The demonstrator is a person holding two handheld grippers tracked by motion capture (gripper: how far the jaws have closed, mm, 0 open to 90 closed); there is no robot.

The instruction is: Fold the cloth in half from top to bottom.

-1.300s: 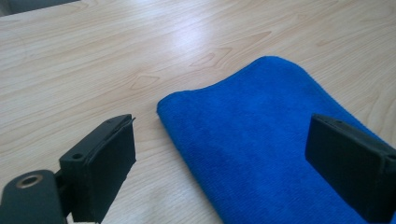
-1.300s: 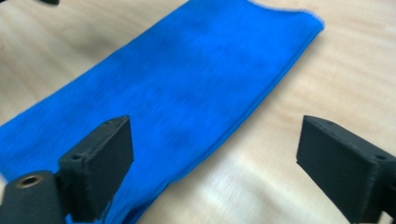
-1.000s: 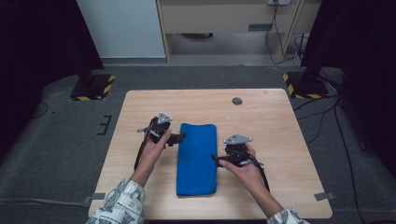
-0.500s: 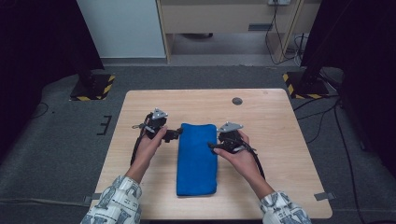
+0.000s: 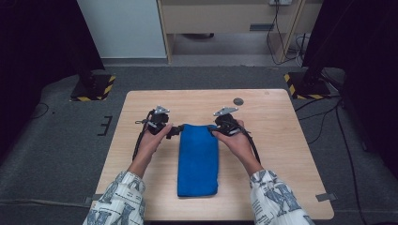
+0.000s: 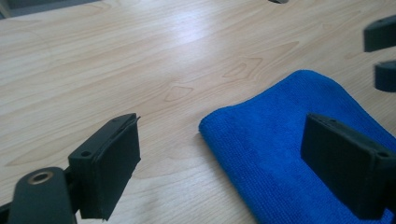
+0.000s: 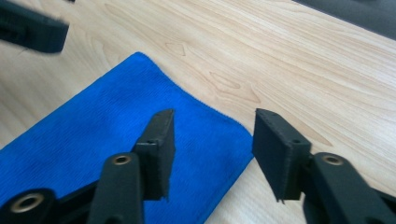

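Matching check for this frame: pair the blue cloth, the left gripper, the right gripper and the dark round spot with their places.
1 blue cloth
2 left gripper
3 right gripper
4 dark round spot

A at the cloth's far left corner
B at the cloth's far right corner
C folded lengthwise mid-table
D beyond the right gripper on bare wood

Pairs: 1-C, 2-A, 3-B, 4-D

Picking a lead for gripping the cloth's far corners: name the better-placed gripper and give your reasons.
Right, marginally. The right gripper straddles its far corner of the blue cloth, jaws just closing. The left gripper stands wide open.
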